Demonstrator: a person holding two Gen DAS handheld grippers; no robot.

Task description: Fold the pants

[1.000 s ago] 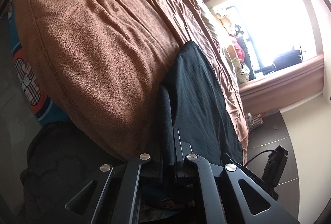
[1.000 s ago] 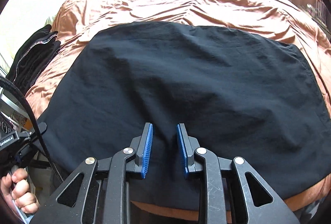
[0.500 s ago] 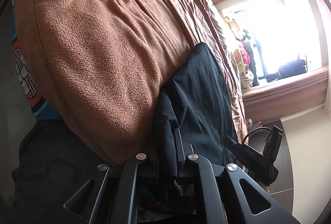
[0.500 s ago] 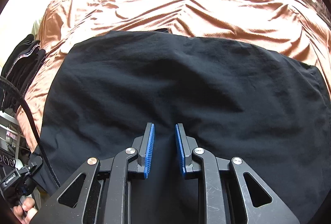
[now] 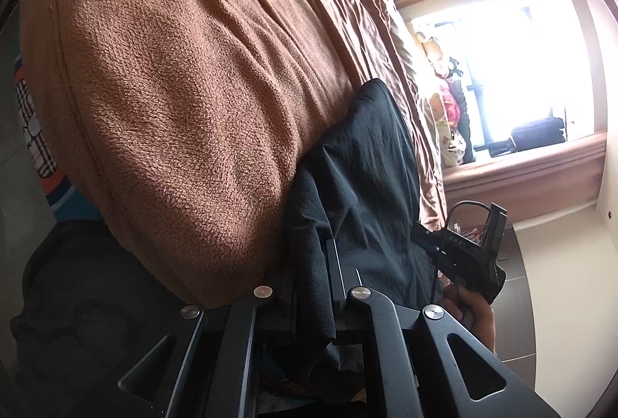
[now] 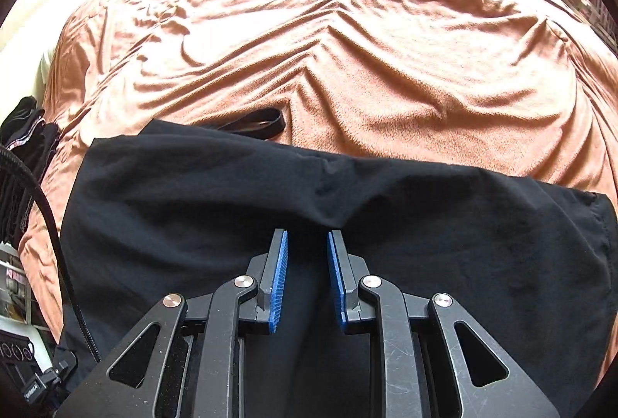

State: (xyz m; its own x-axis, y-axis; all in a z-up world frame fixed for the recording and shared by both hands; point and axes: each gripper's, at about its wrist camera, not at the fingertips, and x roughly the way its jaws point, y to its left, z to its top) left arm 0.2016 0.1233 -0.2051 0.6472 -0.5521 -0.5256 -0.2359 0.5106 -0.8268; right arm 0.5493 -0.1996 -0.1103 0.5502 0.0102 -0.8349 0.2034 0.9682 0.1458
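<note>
On bed (image 6: 347, 63) | left tool (image 5: 309, 263) pinches pants (image 5: 370, 163) | right tool (image 6: 307, 244) agape

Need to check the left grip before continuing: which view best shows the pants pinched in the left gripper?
The left wrist view: black pants fabric is bunched between the left gripper fingers. The right wrist view shows the pants spread on the blanket, not that pinch.

Black linkage arms, silver screws (image 6: 246, 281), blue ribbed pads (image 6: 279, 279), black cable (image 6: 54, 225).
</note>
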